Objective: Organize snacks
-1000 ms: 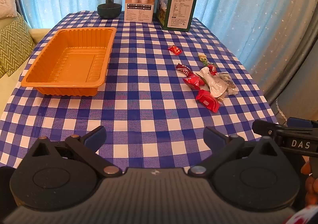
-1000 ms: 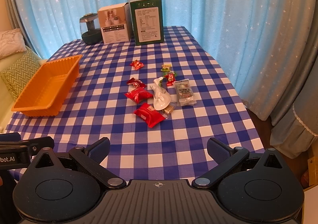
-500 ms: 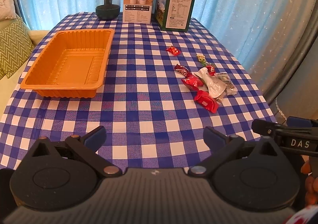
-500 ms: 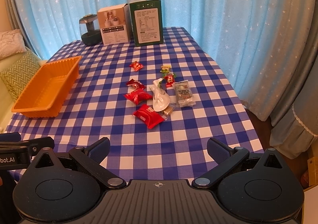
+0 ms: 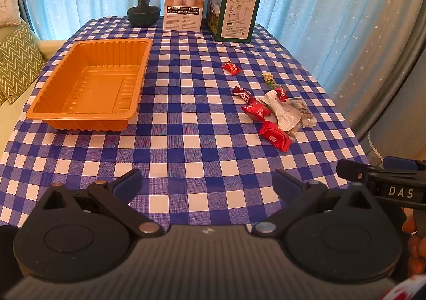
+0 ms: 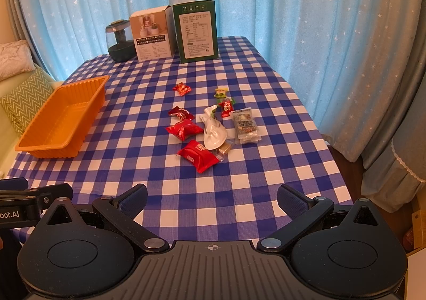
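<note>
An empty orange tray (image 5: 87, 86) sits on the left of the checked table; it also shows in the right wrist view (image 6: 64, 118). Several wrapped snacks lie in a loose cluster to the right: a red packet (image 6: 197, 155), another red packet (image 6: 184, 129), a white pouch (image 6: 214, 130), a clear mixed-nut packet (image 6: 245, 125) and small red candies (image 6: 182, 88). The cluster also shows in the left wrist view (image 5: 275, 110). My left gripper (image 5: 207, 185) is open and empty above the table's near edge. My right gripper (image 6: 211, 197) is open and empty, short of the snacks.
At the far end stand a dark jar (image 5: 143, 4), a white box (image 5: 183, 4) and a green box (image 5: 234, 12). Blue curtains hang behind and to the right. A sofa with a zigzag cushion (image 5: 16, 60) is on the left. The table edge drops off on the right.
Both views have shifted slightly: the table objects sit a little lower in the frames than before. Both grippers stay open. Nothing on the table has moved.
</note>
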Demonstrator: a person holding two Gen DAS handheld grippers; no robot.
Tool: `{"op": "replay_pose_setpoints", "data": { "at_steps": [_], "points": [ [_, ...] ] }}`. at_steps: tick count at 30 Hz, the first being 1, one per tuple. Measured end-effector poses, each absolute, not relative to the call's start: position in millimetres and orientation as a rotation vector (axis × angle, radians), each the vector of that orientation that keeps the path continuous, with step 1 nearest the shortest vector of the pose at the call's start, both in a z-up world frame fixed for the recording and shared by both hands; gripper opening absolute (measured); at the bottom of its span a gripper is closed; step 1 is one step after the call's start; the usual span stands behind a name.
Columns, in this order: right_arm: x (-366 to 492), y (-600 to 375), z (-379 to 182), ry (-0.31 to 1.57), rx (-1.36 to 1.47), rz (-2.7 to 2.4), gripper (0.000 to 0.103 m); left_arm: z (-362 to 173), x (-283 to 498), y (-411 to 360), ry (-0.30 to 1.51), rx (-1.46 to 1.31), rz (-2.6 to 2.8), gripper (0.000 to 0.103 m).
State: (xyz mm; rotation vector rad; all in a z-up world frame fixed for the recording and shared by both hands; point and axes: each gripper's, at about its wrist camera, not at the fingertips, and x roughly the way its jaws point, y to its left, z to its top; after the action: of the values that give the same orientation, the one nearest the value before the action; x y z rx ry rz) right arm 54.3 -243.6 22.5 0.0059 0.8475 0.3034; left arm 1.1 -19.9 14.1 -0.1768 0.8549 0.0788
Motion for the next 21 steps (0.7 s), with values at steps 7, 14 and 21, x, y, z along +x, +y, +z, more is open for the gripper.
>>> {"op": "replay_pose_setpoints", "data": {
  "at_steps": [7, 14, 21],
  "points": [
    [53.9, -244.1, 22.4, 0.848, 0.006, 0.302, 0.103, 13.1, -0.1, -18.8, 0.856, -0.18, 0.074, 0.103],
    [55.3, -253.5, 18.3, 0.846, 0.019, 0.279, 0.103, 8.2, -0.3, -12.2, 0.863, -0.195, 0.062, 0.103],
    [61.3, -257.9, 4.5, 0.817, 0.046, 0.256, 0.102, -5.5, 15.7, -7.8, 0.882, -0.198, 0.054, 0.103]
  ]
}}
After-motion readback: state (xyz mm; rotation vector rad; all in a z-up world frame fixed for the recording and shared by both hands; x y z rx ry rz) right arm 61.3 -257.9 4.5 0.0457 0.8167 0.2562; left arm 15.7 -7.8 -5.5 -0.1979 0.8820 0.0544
